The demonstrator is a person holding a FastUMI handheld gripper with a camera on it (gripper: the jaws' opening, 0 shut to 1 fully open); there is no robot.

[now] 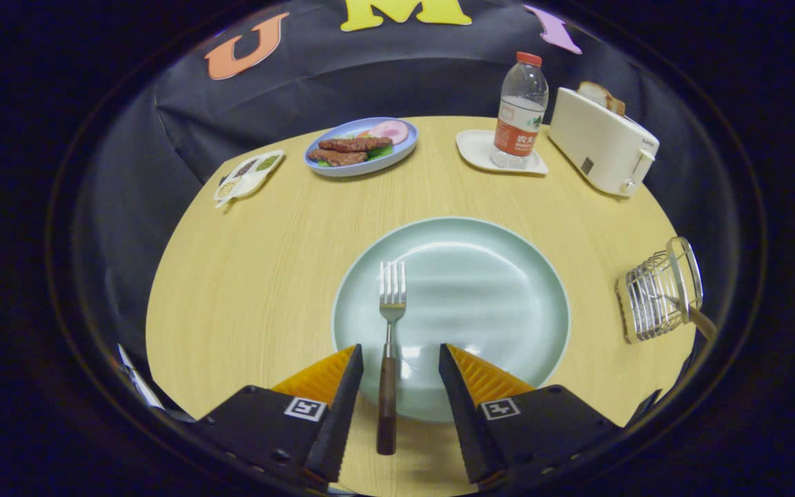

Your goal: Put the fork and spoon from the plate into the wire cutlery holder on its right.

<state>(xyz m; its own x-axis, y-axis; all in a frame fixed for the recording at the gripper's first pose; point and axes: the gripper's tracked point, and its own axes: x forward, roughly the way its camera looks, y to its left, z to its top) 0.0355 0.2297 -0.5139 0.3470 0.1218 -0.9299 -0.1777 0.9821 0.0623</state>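
Nearest to us, the gripper (400,359) has its 2 fingers (337,407) spread apart, with nothing pressed between them. The fork (389,359) lies in the gap between them, touching neither as far as we can see. Its dark wooden handle points back toward us and hangs past the near rim of the plate (480,304), over the counter (266,276), while its metal tines point away and rest on the plate's left part. The plate is pale green and round, and we see only the fork on it.

To the right of the plate, well apart from it and near the counter's edge, stands the wire cutlery holder (656,293). A wooden handle (701,321) sticks out of its top toward the right; we cannot tell for certain which utensil it belongs to.

Beyond the plate, at the far side of the counter, we see a small divided dish (249,176) on the left, then a blue oval plate of food (361,145), then a plastic water bottle (520,114) standing upright on a small white tray (477,148), and at the far right a white toaster (601,145) with bread showing in its slot.
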